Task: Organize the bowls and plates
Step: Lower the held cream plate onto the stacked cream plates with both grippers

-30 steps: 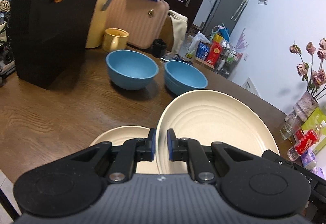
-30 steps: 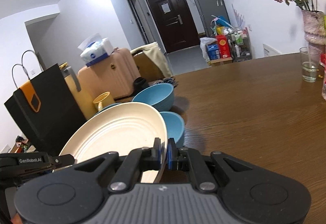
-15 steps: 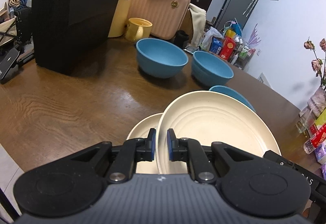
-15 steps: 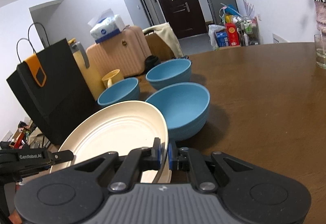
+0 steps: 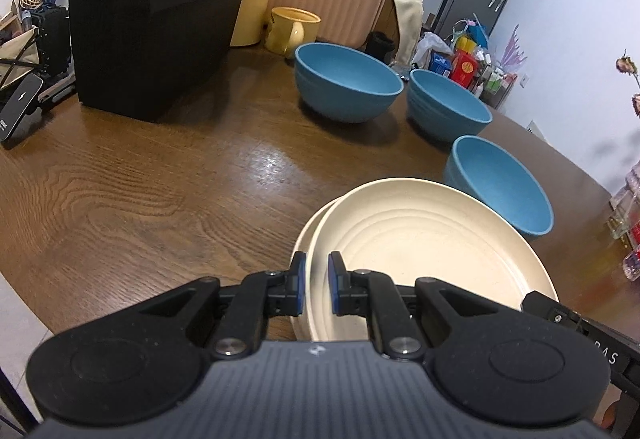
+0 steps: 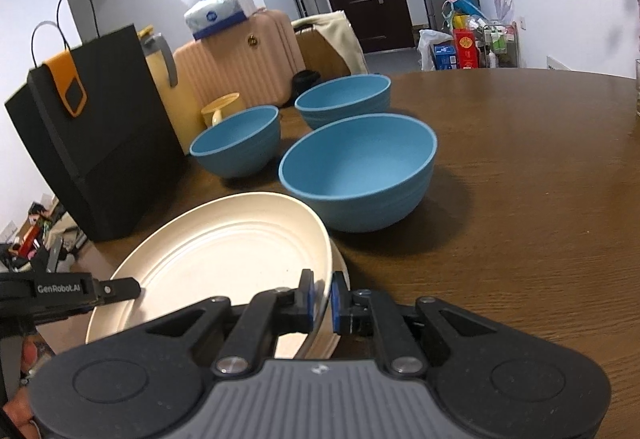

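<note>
Lowering now: both tongs, left (image 5: 317, 289) and right (image 6: 323, 297), stay clenched on opposite rims of the cream plate (image 5: 424, 255), which has come down almost onto the cream plate beneath (image 5: 301, 239), near the closest blue bowl (image 6: 360, 169). Stacking looks nearly done.

We read "GenRobot.AI" in white on the black arm of the left gripper (image 6: 316, 301), seen at near left in the right wrist view. In the left wrist view the letters "AS" show on a black bar (image 5: 600, 347) at near right; the rest is cut off. The tissue pack (image 6: 218, 13) on the far suitcase (image 6: 240, 59) carries a round blue logo, unreadable.
</note>
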{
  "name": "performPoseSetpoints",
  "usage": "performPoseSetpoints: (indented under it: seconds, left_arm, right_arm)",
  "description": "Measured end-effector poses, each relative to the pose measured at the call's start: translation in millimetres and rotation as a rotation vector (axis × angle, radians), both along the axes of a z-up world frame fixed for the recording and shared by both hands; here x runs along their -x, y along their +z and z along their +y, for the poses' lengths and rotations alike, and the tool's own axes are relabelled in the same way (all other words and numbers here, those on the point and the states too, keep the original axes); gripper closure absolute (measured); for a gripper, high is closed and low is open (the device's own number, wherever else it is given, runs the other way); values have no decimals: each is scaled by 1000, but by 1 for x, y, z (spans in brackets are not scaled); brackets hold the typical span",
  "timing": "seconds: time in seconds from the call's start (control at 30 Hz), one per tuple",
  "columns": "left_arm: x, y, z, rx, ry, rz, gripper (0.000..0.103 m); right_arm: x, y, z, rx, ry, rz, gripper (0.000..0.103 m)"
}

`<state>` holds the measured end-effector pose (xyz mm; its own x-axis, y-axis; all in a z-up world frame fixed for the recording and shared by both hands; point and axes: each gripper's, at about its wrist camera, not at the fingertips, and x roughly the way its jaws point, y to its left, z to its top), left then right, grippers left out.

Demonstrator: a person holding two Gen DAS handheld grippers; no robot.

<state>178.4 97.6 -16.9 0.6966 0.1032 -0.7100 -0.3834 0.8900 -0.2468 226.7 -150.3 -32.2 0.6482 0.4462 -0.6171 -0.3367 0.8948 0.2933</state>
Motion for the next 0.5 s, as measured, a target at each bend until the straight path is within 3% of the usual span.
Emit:
performPoseSetpoints:
  seconds: [0.5]
  left_arm:
    - [-12,-14,9,-24,-21,-3,91]
  right_arm:
    - [-8,-16,8,1,-2,5,94]
